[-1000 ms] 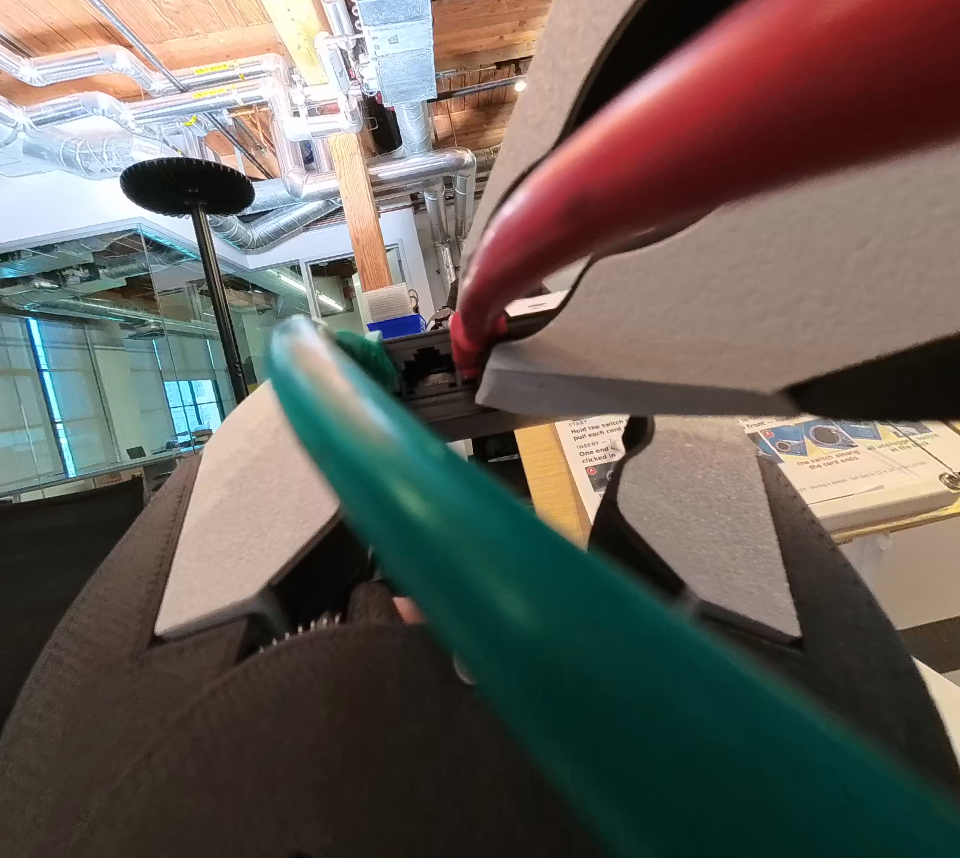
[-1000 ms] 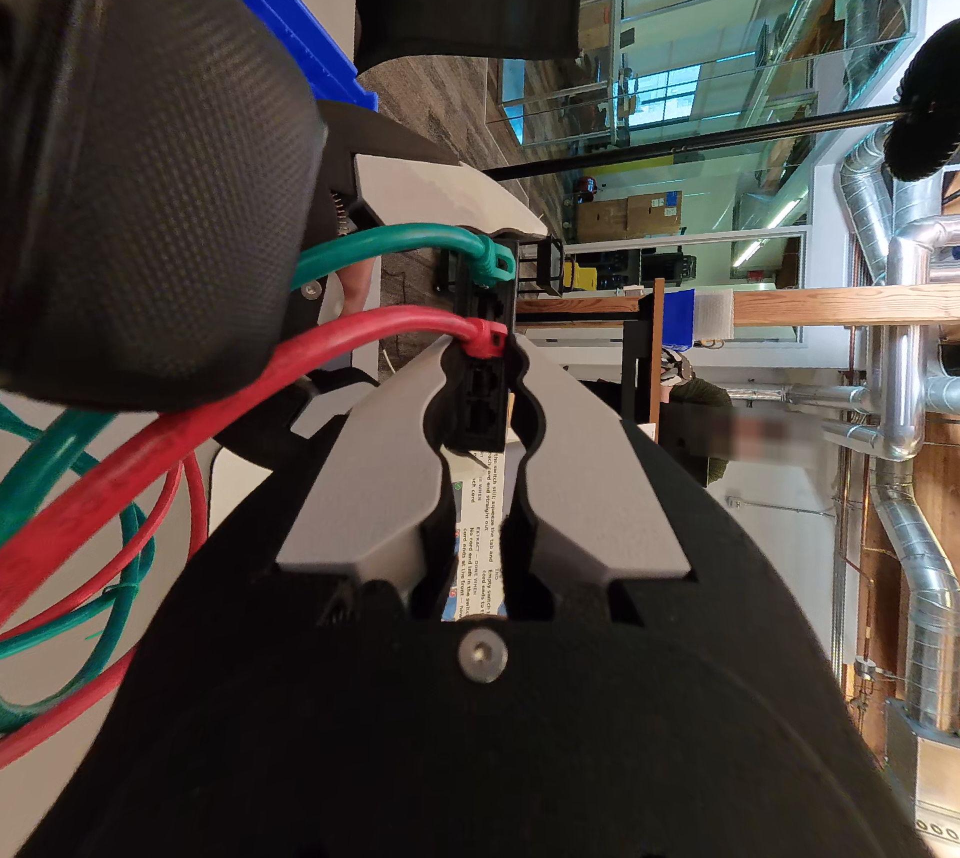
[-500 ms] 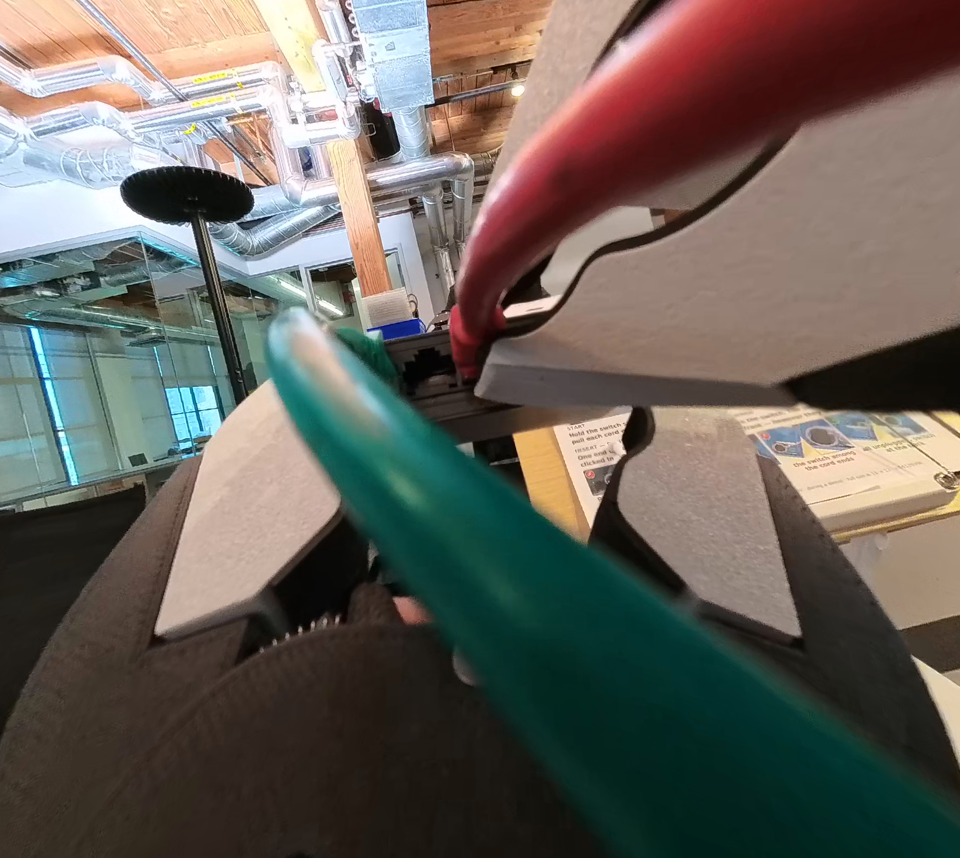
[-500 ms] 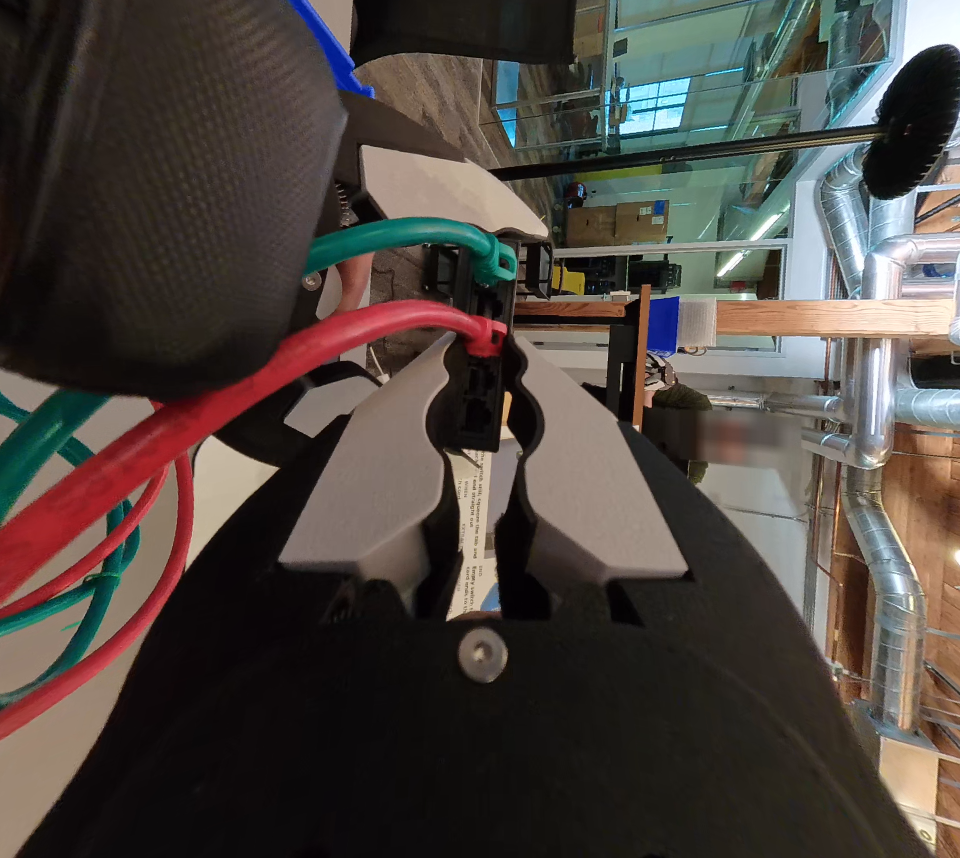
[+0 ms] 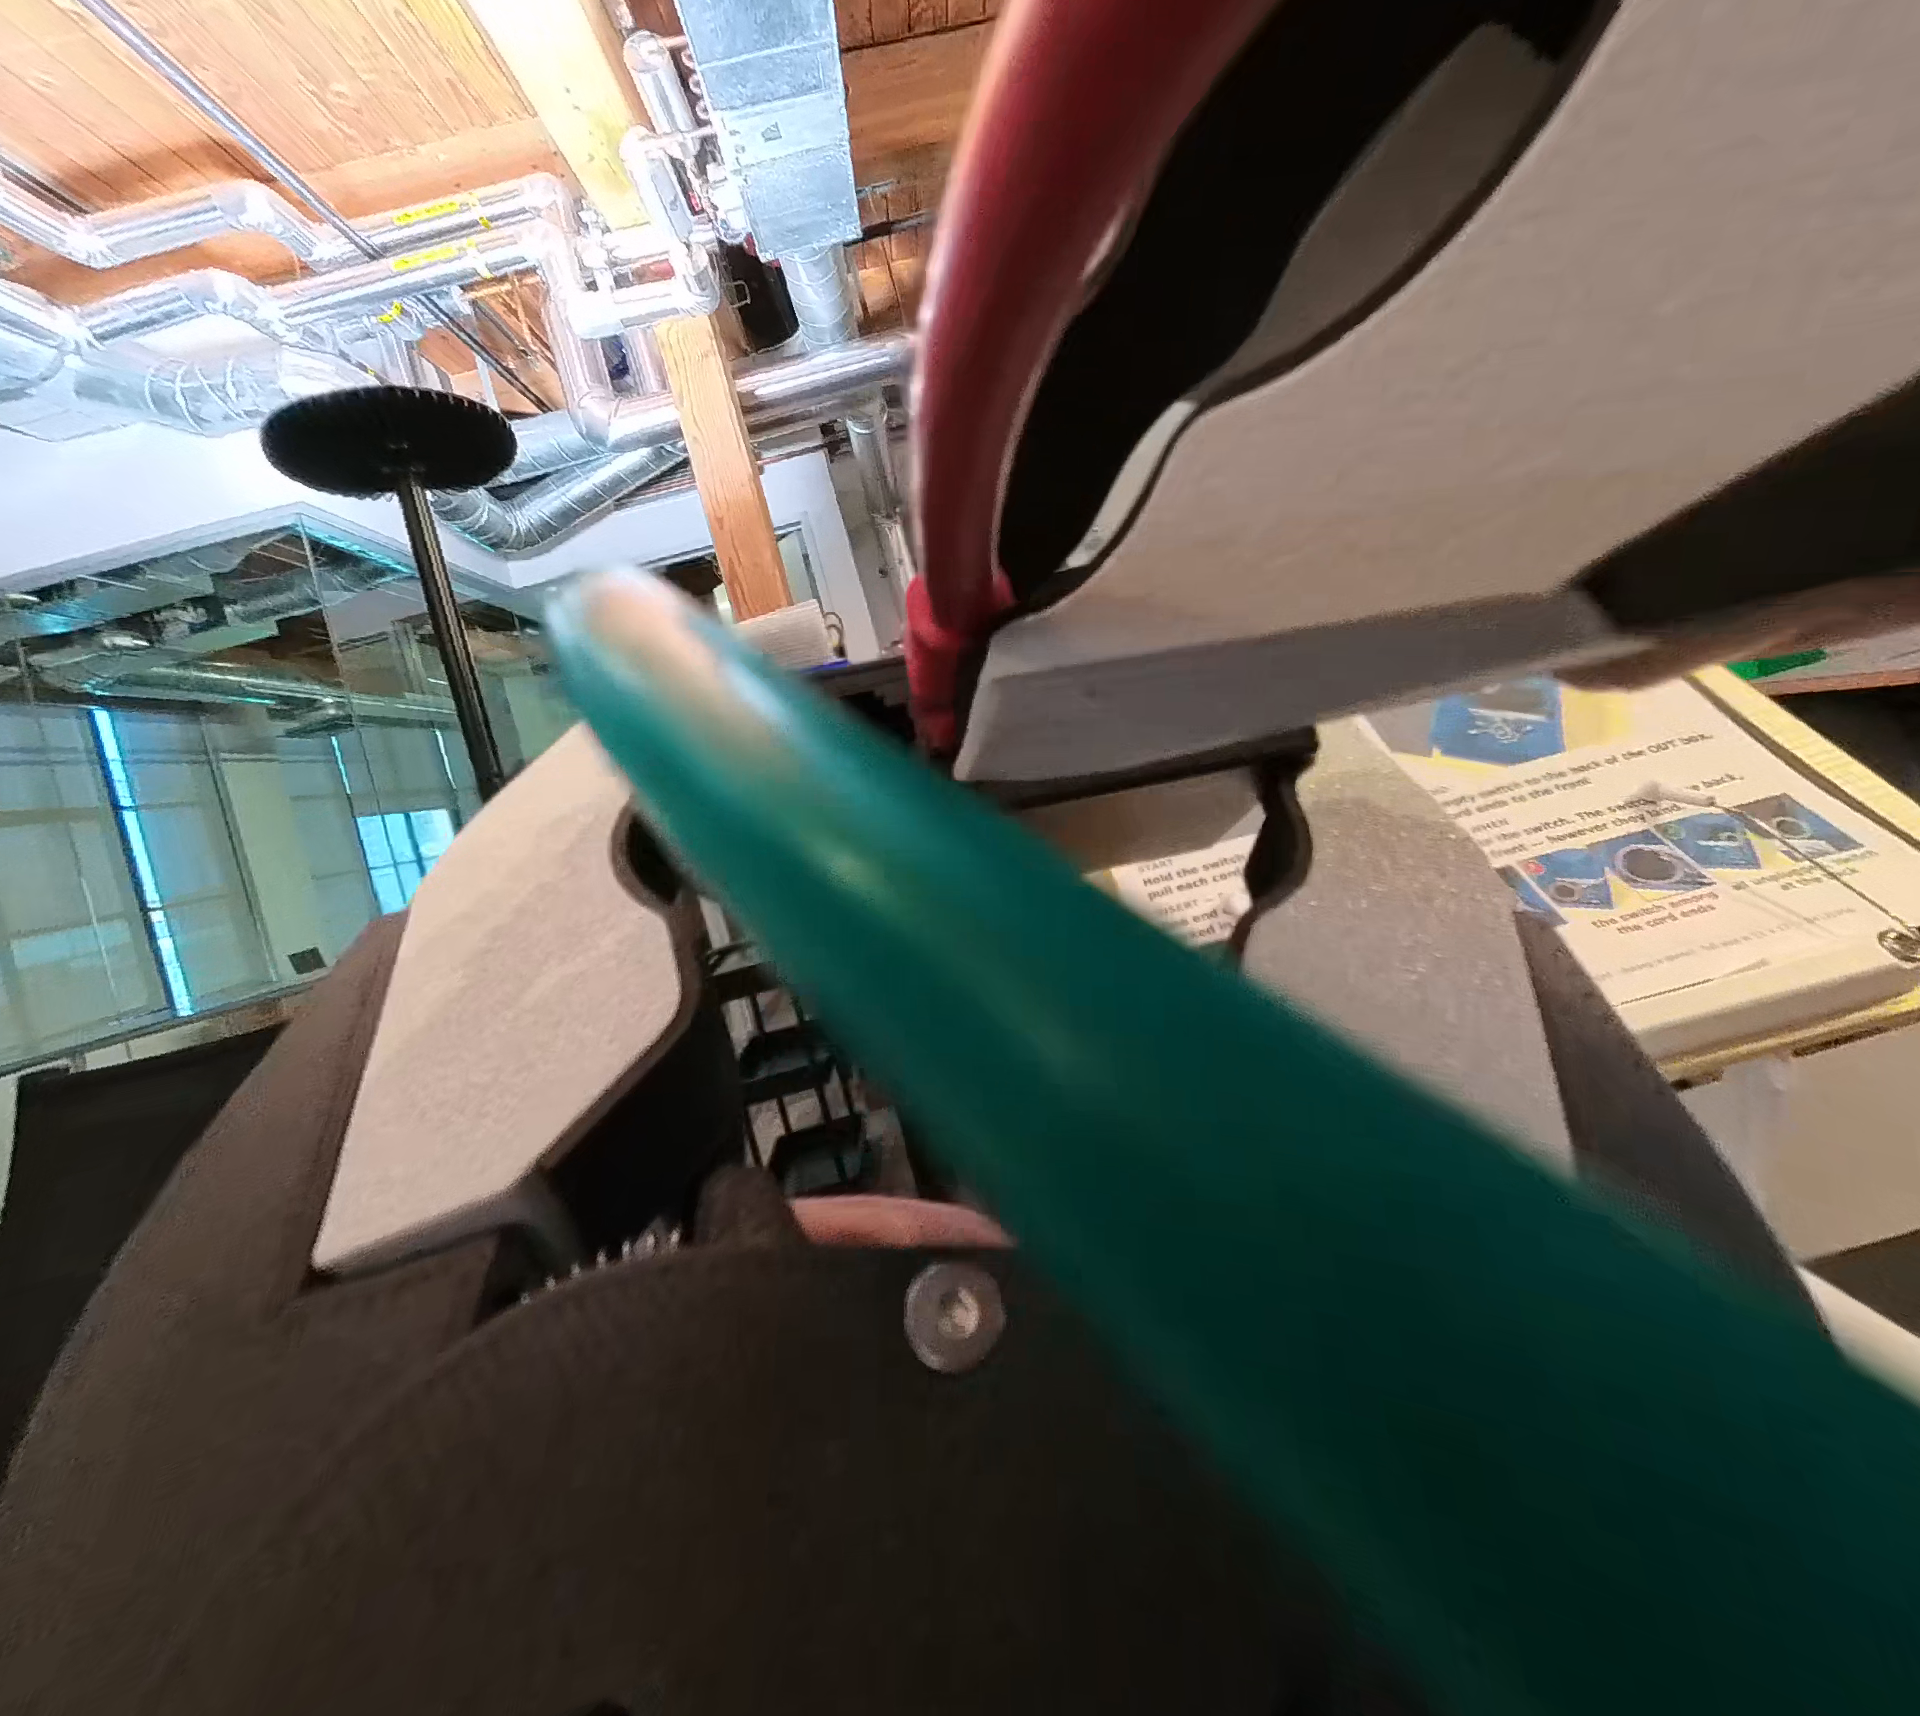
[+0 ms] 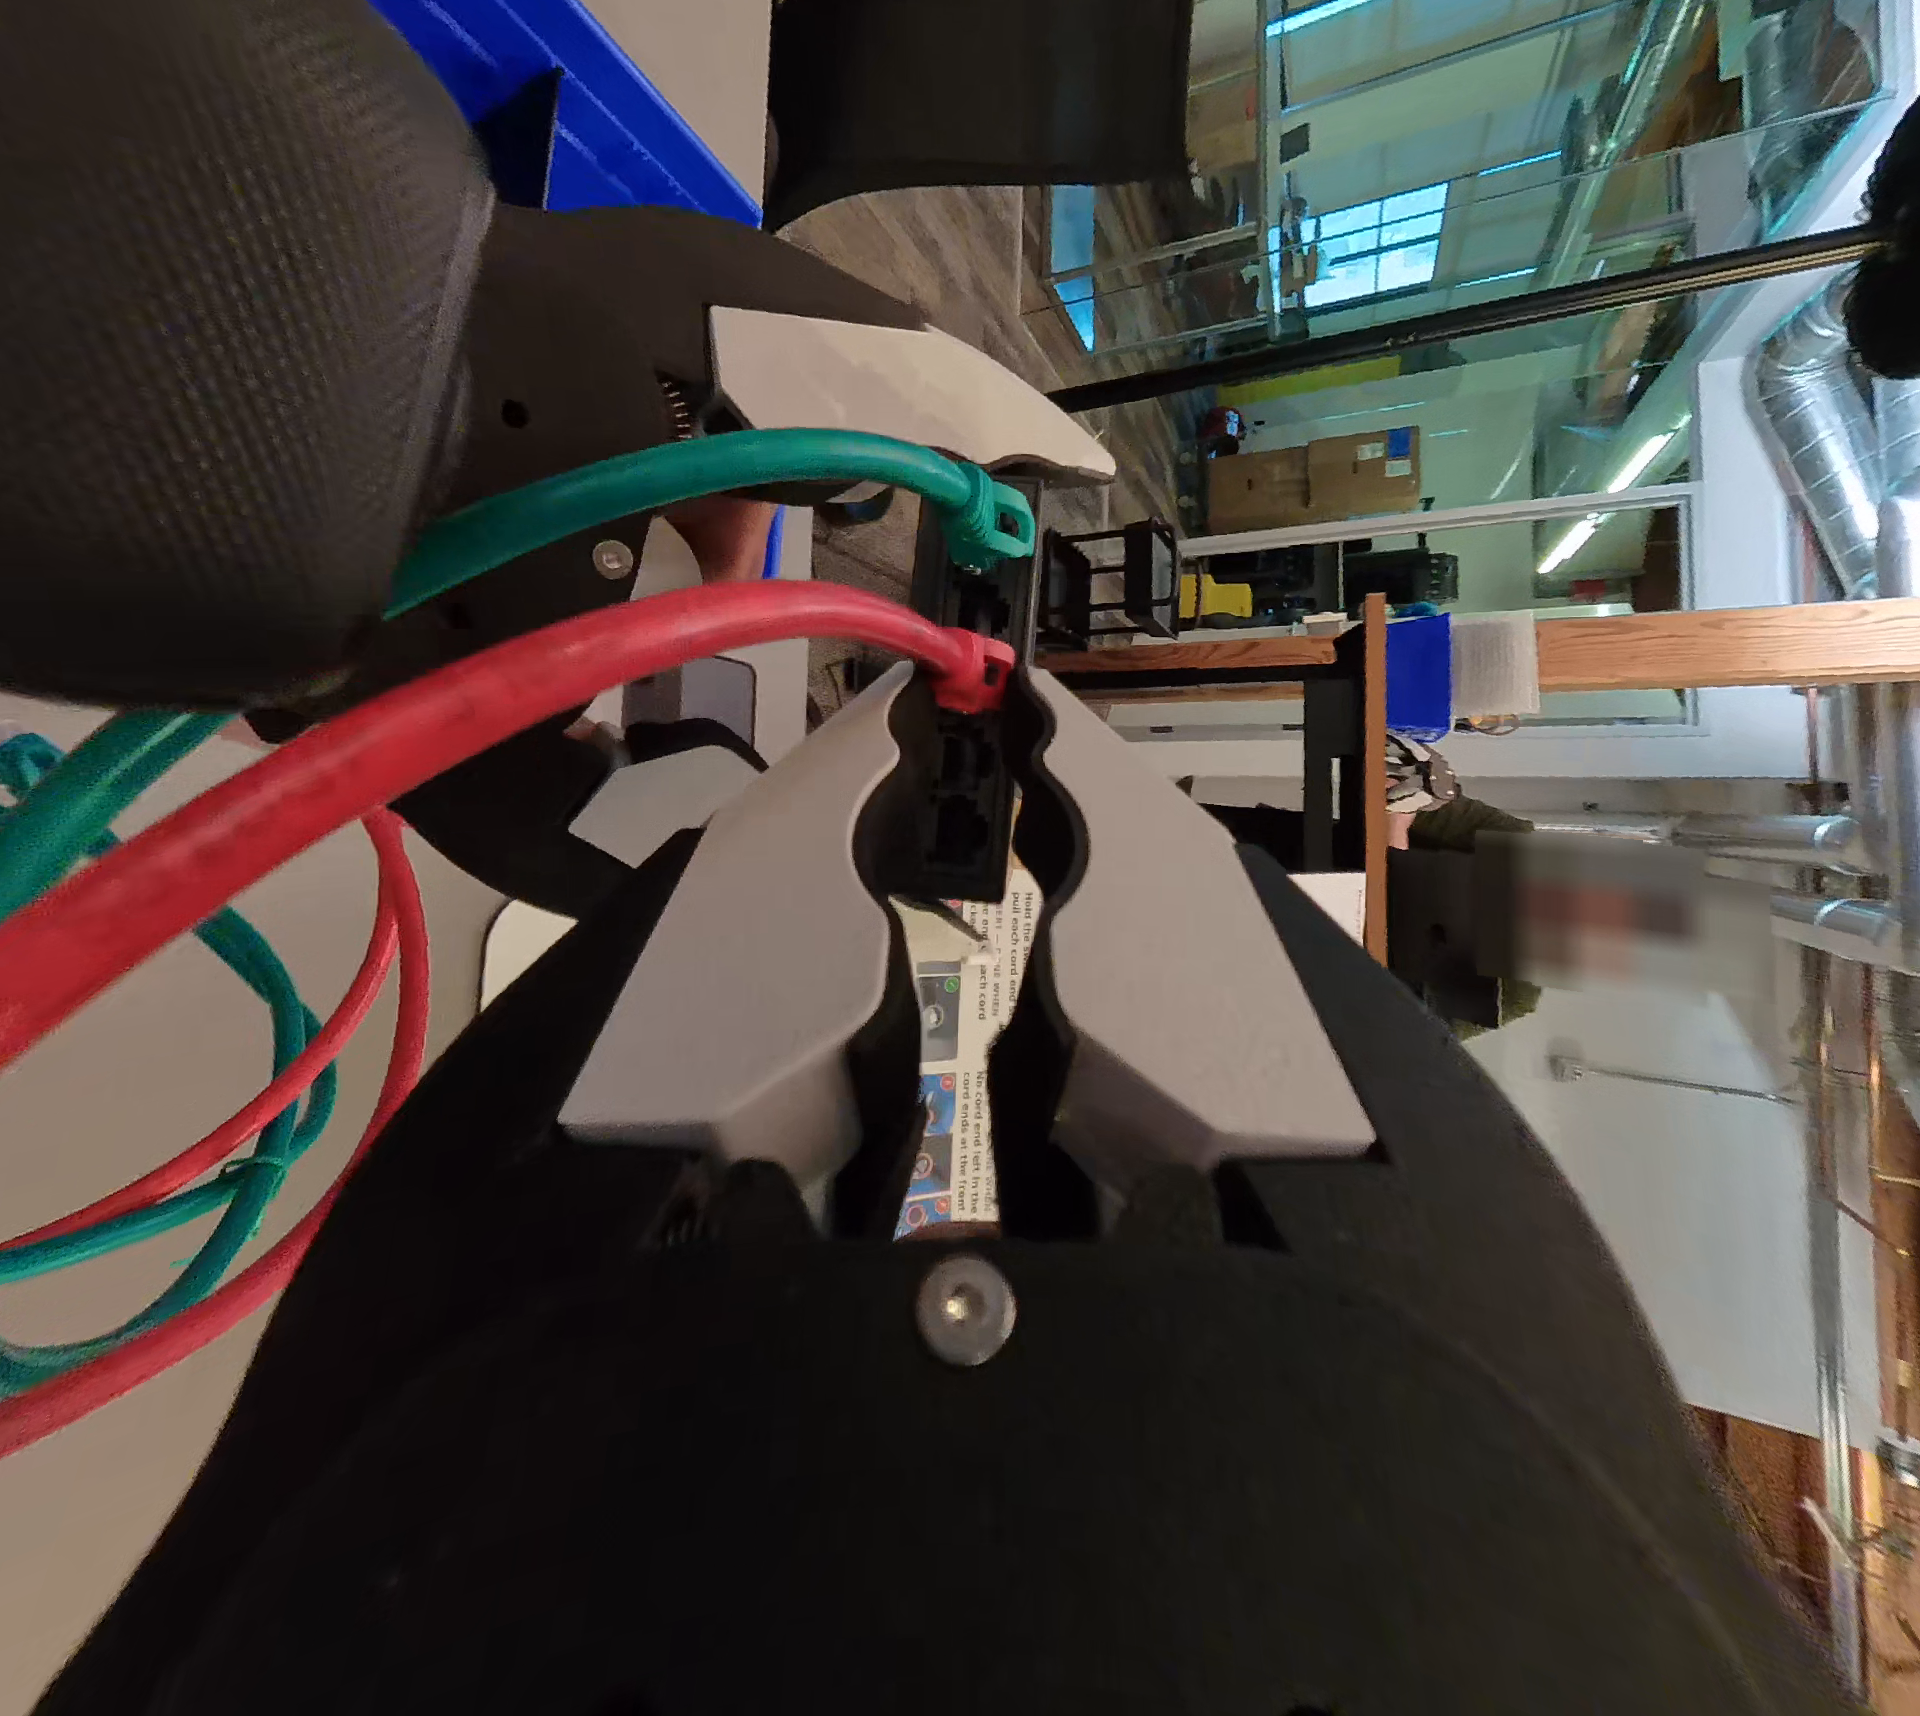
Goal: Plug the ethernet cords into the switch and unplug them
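Observation:
The black switch [image 6: 961, 825] is clamped at its lower end between my right gripper's [image 6: 971, 700] grey fingers. A green cord [image 6: 675, 471] is plugged into its top port and a red cord [image 6: 623, 669] into a port just above my fingertips. My left gripper [image 5: 966, 793] is open. Its fingers [image 6: 894, 388] straddle both cords and the switch's port side [image 5: 800, 1074]. The green cord [image 5: 1143, 1043] runs blurred across the left wrist view. The red cord [image 5: 1018, 212] and a right finger [image 5: 1455, 471] fill its upper right.
Loose loops of red and green cord [image 6: 260, 1147] lie on the white table. A blue bin [image 6: 499, 4] stands behind the left gripper. A printed instruction sheet [image 5: 1662, 887] lies beyond the switch. A black chair [image 6: 987, 35] and a person [image 6: 1455, 887] are farther off. My two grippers' fingertips are within a few centimetres of each other.
The left gripper has moved in closer around the switch, whose ports now show between its fingers. The right gripper keeps its hold; both cords stay plugged in.

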`<action>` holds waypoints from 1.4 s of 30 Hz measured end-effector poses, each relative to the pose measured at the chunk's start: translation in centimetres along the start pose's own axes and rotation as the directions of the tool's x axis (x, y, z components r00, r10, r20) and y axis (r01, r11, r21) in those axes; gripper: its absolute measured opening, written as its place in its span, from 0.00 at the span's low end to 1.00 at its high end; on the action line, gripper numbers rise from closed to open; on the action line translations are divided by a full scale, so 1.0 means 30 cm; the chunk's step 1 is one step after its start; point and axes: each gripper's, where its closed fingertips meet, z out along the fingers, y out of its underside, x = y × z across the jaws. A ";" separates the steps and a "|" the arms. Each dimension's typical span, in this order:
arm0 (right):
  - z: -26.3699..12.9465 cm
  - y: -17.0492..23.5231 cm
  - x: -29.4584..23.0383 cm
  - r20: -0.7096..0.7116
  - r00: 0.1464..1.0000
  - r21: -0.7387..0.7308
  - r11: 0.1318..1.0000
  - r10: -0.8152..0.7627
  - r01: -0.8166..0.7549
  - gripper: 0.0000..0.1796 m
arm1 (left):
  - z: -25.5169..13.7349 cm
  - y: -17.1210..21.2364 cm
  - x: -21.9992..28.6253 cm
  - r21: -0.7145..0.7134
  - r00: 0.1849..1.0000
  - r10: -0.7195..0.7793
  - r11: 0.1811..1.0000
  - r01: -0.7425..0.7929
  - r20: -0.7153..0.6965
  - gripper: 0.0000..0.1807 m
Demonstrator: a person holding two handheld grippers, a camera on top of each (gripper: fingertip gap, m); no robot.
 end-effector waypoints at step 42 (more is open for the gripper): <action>-0.073 -0.011 0.022 0.044 0.970 0.189 0.951 0.239 -0.243 0.06 | 0.000 -0.085 0.033 -0.009 1.000 0.027 1.000 -0.027 0.015 0.67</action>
